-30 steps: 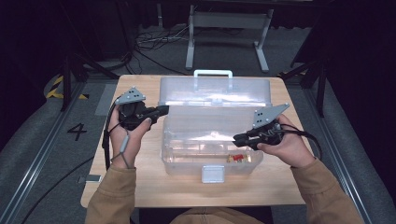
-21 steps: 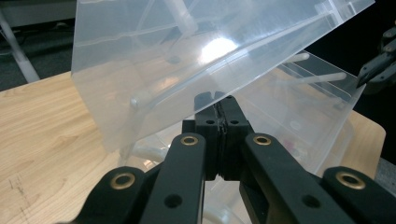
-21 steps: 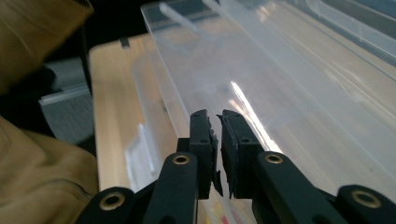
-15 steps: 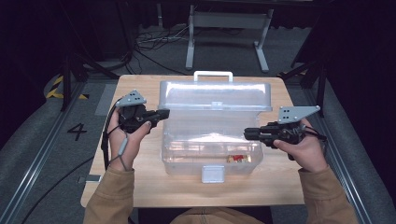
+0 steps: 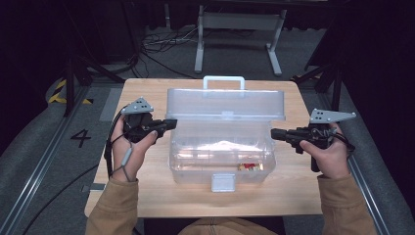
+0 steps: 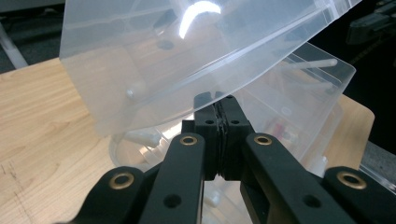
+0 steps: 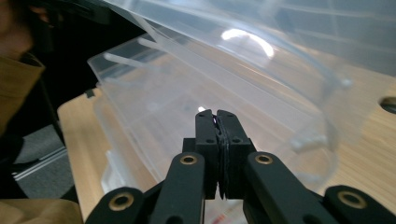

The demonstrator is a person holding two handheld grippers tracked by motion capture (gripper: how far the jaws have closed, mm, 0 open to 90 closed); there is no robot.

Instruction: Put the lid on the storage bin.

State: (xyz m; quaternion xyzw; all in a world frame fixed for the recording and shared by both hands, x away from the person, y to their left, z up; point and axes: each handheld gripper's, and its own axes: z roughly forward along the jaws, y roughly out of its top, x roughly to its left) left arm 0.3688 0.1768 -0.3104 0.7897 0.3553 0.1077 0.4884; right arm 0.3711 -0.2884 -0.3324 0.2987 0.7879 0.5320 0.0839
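Note:
A clear plastic toolbox [image 5: 220,156] stands in the middle of the wooden table [image 5: 147,93]. Its lid [image 5: 225,103] hangs half raised over the tub, white handle [image 5: 223,81] at the back. My left gripper [image 5: 171,123] is shut with nothing between the jaws, its tip at the lid's left end. In the left gripper view the lid's edge [image 6: 196,79] sits just above the closed tips [image 6: 218,100]. My right gripper [image 5: 274,133] is off the box's right side, apart from it. Its jaws have just been closing on nothing and are shut [image 7: 215,115]. Small red pieces [image 5: 249,166] lie inside.
A white latch [image 5: 222,182] hangs at the box's front. Bare tabletop lies left and right of the box. Behind the table are a metal stand [image 5: 235,29] and cables on the dark floor. My sleeves come in at the bottom.
The right gripper drew away from the box to the right and its jaws closed. The lid has tipped forward from lying back. The left hand stayed put.

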